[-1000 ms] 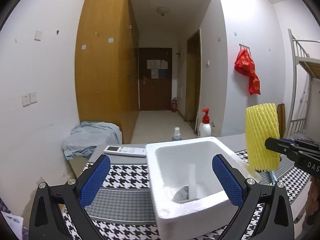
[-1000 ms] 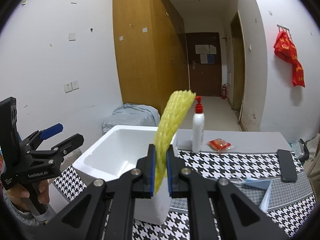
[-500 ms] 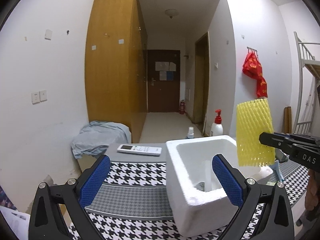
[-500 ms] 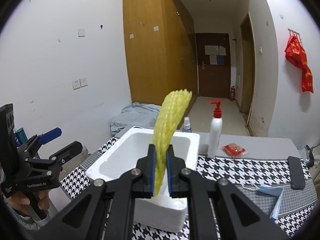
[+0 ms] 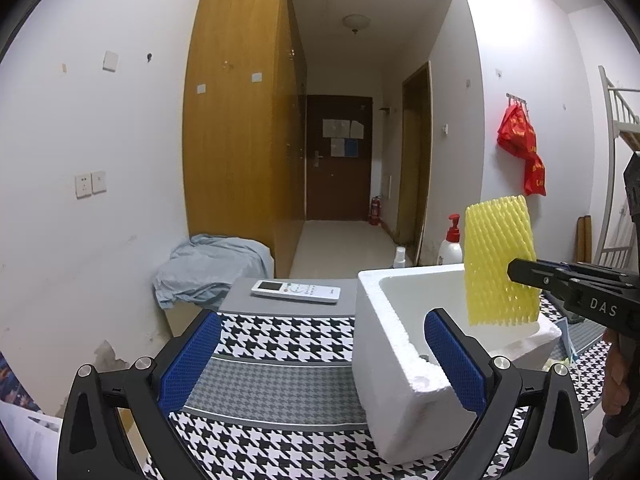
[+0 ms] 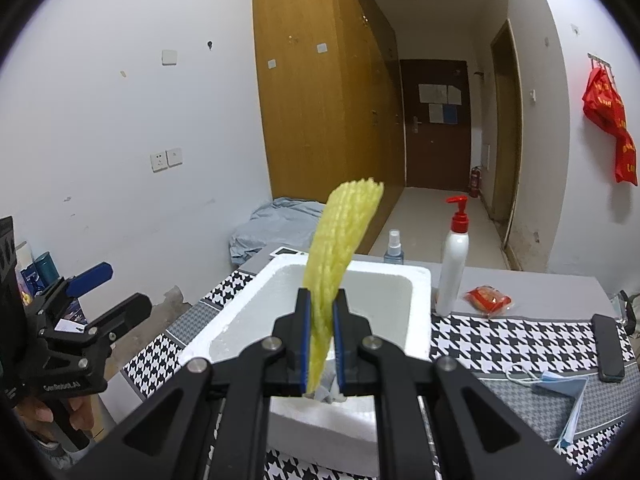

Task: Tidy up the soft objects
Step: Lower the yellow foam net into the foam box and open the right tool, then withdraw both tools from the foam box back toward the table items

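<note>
A yellow foam net sleeve [image 6: 340,248] stands upright, pinched flat in my right gripper [image 6: 321,312], which is shut on its lower end. It hangs over the open white foam box [image 6: 416,280] on the houndstooth table. In the left wrist view the same sleeve [image 5: 498,264] hovers above the box [image 5: 384,344], with the right gripper [image 5: 520,270] reaching in from the right. My left gripper [image 5: 320,356] is open, blue pads wide apart, nothing between them; its right finger overlaps the box's near corner. From the right wrist view the left gripper [image 6: 116,292] is off to the left of the box.
A white remote [image 5: 296,291] lies behind the box. A pump bottle [image 6: 454,264], a small spray bottle [image 6: 393,248], a red packet [image 6: 486,298], a black phone [image 6: 608,346] and a face mask [image 6: 560,380] sit on the table's right side. Grey cloth [image 5: 208,264] is heaped by the wardrobe.
Both grippers have drifted left relative to the table, so the box now sits further right in the left view. The sleeve stays gripped and now hangs over the box's middle.
</note>
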Motion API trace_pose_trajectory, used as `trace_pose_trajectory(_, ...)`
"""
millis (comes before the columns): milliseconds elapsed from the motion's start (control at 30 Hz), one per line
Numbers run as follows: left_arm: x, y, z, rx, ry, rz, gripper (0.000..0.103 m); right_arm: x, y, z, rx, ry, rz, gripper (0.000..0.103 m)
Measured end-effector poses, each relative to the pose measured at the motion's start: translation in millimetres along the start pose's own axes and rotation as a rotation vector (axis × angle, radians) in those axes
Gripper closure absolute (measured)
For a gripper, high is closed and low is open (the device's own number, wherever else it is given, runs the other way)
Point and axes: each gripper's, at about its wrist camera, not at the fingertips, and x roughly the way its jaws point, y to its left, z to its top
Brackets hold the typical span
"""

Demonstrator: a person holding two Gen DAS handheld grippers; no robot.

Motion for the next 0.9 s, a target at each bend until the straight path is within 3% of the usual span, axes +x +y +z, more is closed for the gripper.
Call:
trace_pose_trajectory(233,-1,-4,0,0.000,-0.002,0.005,0.001,10,1,-2,0.003,0.023,-0.001,0.089)
trace_pose_trajectory(333,-1,-1,0,-0.008,-0.002,0.010,0.001,10,4,-1,-0.005,0.021,-0.007,0.068)
trace_pose_trajectory(400,-1,1,0,-0.007,0.000,0.012,0.001,9,5,-1,-0.004,0.010,0.003,0.046)
trace_pose_trajectory(567,-2,2,-1,0.002,0.000,0.013,0.001,9,9,-1,-0.015,-0.005,-0.015,0.024)
trace_pose_trajectory(900,-14,9,-3,-0.002,-0.005,0.037,0.001,2,22,2,-0.034,-0.025,0.038,0.024)
